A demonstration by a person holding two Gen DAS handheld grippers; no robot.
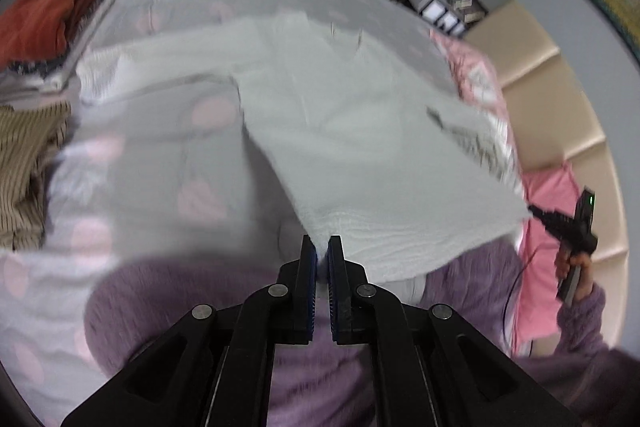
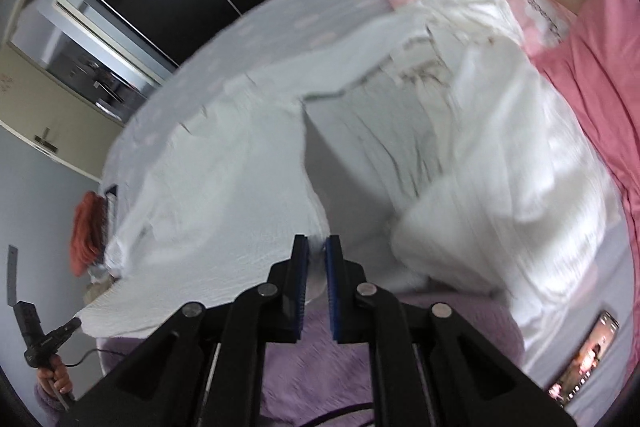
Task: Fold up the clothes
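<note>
Left wrist view: the left gripper point(image 1: 322, 247) has its blue pads pinched narrow on a hem corner of the white garment point(image 1: 340, 131). The cloth rises off the bed point(image 1: 132, 147) and fans from 6 o'clock toward 12 and 3, its lower edge stretched taut to the right gripper point(image 1: 534, 209) at 3 o'clock, which nips the other corner. One sleeve trails toward 9 o'clock. A clothes pile point(image 1: 48, 23) crowds 10 o'clock and a striped garment point(image 1: 28, 163) sits at 9; bare sheet lies between them and the garment. A pink pillow point(image 1: 476, 75) borders 2 o'clock.

Right wrist view: the right gripper point(image 2: 317, 251) is likewise clamped narrow on white cloth point(image 2: 224, 195). The hem runs to 8 o'clock, where the left gripper point(image 2: 76, 325) holds it. White bedding point(image 2: 500, 147) bunches at 3 o'clock, a phone point(image 2: 584, 359) lies at 4, and open sheet shows at 11.
</note>
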